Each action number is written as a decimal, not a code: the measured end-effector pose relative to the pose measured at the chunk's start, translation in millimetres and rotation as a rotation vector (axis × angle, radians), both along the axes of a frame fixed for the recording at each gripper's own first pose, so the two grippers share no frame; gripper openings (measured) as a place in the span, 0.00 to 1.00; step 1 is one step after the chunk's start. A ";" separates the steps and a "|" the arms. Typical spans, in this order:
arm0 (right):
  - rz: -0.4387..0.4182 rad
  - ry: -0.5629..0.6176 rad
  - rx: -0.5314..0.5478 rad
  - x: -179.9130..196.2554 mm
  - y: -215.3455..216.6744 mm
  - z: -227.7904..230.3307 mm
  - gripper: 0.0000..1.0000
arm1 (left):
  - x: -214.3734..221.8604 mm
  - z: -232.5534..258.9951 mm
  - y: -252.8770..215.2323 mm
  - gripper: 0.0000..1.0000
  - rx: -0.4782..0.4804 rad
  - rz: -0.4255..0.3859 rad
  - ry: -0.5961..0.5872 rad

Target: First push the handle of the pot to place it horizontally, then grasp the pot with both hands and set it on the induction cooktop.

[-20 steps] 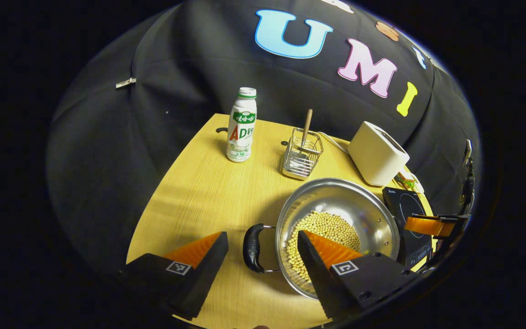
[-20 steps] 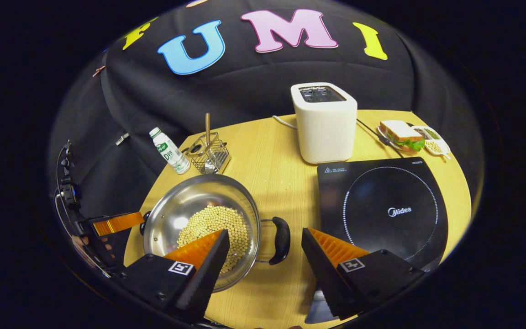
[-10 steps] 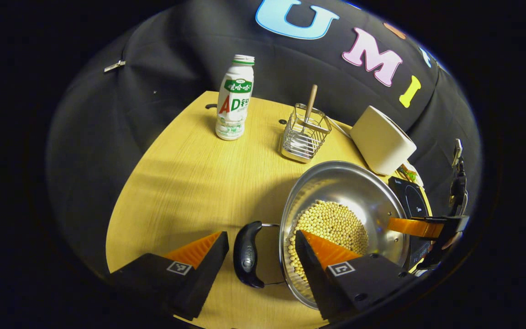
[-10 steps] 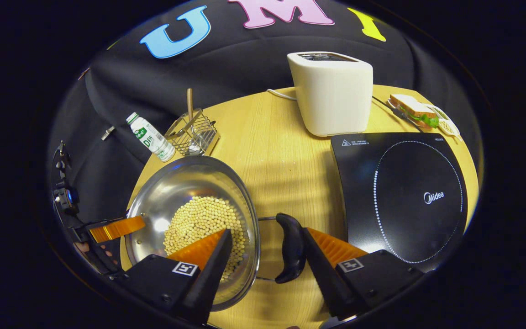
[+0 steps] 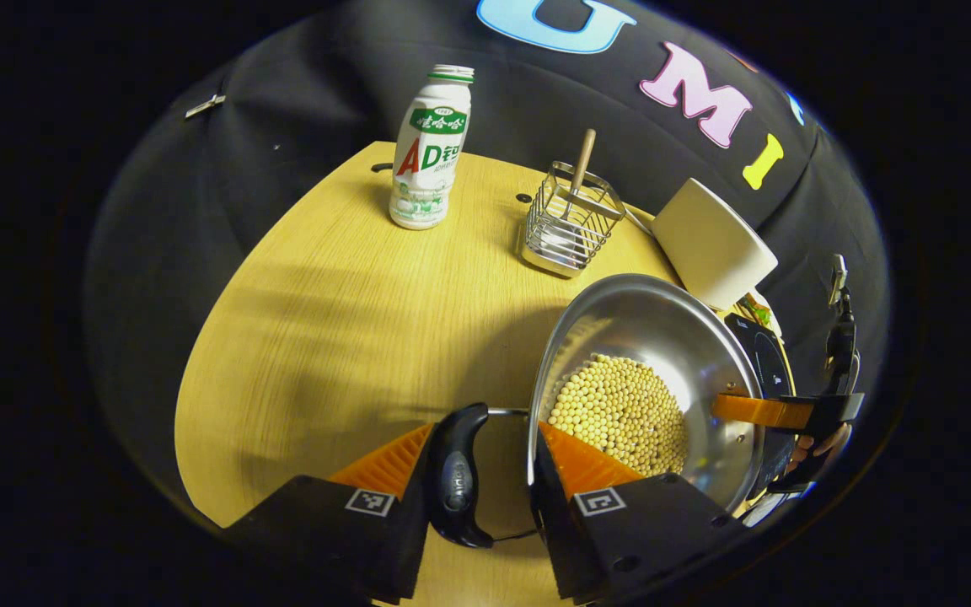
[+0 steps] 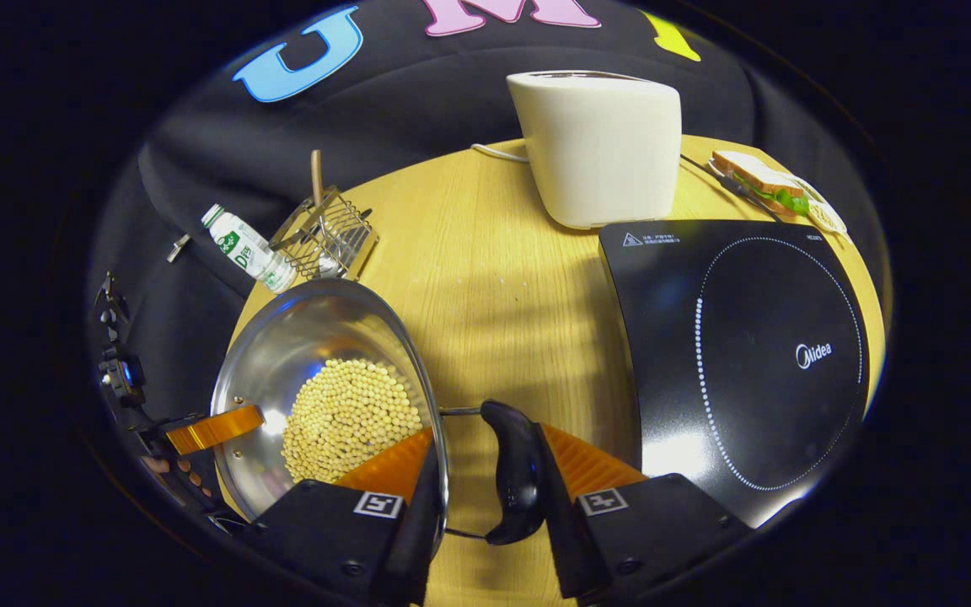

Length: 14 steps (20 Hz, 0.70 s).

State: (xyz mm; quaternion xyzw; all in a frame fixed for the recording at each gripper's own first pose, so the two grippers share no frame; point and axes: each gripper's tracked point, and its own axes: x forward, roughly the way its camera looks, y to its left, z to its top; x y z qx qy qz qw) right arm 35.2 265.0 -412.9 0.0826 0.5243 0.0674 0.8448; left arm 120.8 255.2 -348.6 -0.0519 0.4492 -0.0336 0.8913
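My left gripper (image 5: 479,472) and right gripper (image 6: 485,476) each bracket a black handle of the bean-filled steel pot (image 5: 646,371), clamping unconfirmed, ready for lifting toward the black induction cooktop (image 6: 755,354) at the bench's right edge.

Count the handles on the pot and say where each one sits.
2: one black handle between the left gripper's fingers, the other between the right gripper's, on opposite sides of the pot.

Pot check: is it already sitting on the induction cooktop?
No: in the right gripper view the pot stands on the wooden table, left of the induction cooktop, whose surface is bare.
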 end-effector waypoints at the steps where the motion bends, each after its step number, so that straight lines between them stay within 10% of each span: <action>1: 0.006 0.001 -0.003 0.9 0.6 2.7 0.55 | -0.8 2.1 0.5 0.62 0.002 0.006 0.001; 14: 0.072 -0.052 -0.030 -11.2 -13.8 36.1 0.54 | -26.6 26.7 -21.0 0.55 0.018 0.019 -0.025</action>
